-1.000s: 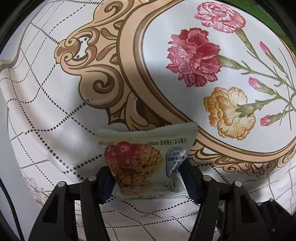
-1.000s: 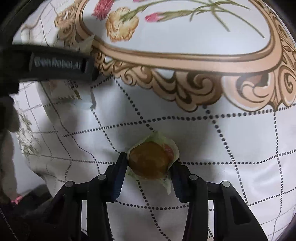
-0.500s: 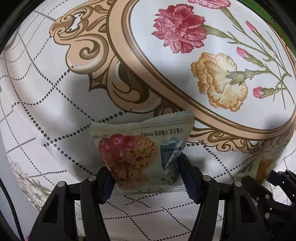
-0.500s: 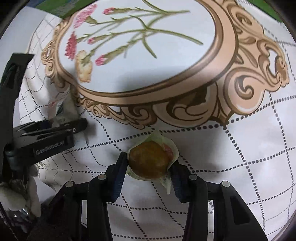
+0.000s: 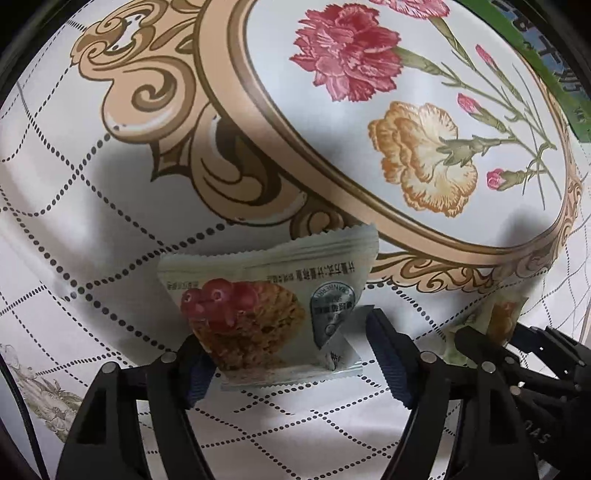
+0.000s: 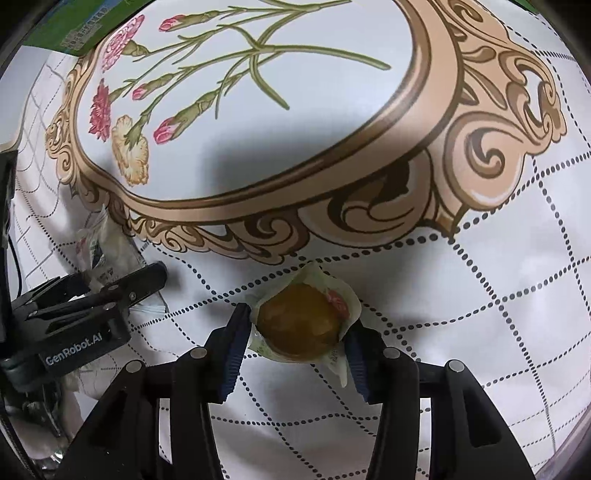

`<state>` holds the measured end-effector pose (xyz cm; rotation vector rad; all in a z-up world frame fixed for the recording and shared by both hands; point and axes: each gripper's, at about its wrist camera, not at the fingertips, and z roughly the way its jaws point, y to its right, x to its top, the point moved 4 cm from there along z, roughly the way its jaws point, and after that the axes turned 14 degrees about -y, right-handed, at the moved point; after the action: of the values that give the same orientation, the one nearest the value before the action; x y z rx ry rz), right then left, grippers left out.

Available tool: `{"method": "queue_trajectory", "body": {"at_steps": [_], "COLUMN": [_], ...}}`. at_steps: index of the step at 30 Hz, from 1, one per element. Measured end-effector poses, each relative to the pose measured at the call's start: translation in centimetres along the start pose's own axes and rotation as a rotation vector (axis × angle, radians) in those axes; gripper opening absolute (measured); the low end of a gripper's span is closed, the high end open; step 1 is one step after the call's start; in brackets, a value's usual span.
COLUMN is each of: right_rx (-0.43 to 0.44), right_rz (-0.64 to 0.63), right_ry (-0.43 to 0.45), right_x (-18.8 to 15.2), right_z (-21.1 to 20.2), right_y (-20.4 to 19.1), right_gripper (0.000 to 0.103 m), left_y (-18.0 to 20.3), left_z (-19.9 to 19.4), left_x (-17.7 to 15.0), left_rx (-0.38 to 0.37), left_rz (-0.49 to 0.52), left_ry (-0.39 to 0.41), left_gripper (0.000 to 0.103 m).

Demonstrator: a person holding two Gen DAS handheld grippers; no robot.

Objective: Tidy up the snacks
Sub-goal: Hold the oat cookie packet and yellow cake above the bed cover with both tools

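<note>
The left gripper [image 5: 286, 354] pinches a cookie packet [image 5: 271, 310] between its pads. The right gripper [image 6: 297, 338] clamps a wrapped bun [image 6: 299, 321] above the worktop [image 6: 480, 314].

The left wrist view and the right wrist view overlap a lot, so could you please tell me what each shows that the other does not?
Only the left wrist view shows the print on the cranberry oat cookie packet gripped by the left gripper. Only the right wrist view shows the round golden pastry clearly, held in the right gripper. Both show the carnation-print tablecloth, the green box and each other's gripper.
</note>
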<state>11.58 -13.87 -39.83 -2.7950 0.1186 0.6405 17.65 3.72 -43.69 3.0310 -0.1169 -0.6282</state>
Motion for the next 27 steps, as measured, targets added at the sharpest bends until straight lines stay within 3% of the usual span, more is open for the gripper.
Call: {"method": "queue_trajectory", "body": {"at_steps": [3,5,10,17,21,27], "right_rx": [-0.047,-0.103,-0.2,-0.23,-0.238,-0.151], "right_rz": [-0.004,-0.024,-0.062,-0.074,-0.093,-0.084], "right_ry": [0.004,0.007,0.012,-0.011,0.001,0.034], "right_x": [-0.1,-0.4,-0.7,0.2,0.5,-0.5], "right_z": [0.3,0.4,0.8,2.2,2.8,1.3], "right_y": [-0.7,-1.2,-2.6,-4.0,-4.0,-3.4], "right_gripper": [0.052,0.052,0.052,0.059,0.058,0.051], "left_y": [-1.1,-1.5,-1.4,-2.9,-2.6,-3.1], "left_z": [0.2,-0.1,-1.1,-1.0,-1.5,-2.7], "left_x": [0.1,0.1,-0.1,0.2,-0.3,-0.5], "left_rx": [-0.008,0.029,0.035,0.021,0.047,0.003], "left_rz": [-0.002,0.006,0.005,-0.01,-0.013,-0.058], "left_ry": [0.016,0.031,0.039,0.032,0.041,0.048], "left_gripper": [0.072,0.058,0.055,0.056,0.05,0.049]}}
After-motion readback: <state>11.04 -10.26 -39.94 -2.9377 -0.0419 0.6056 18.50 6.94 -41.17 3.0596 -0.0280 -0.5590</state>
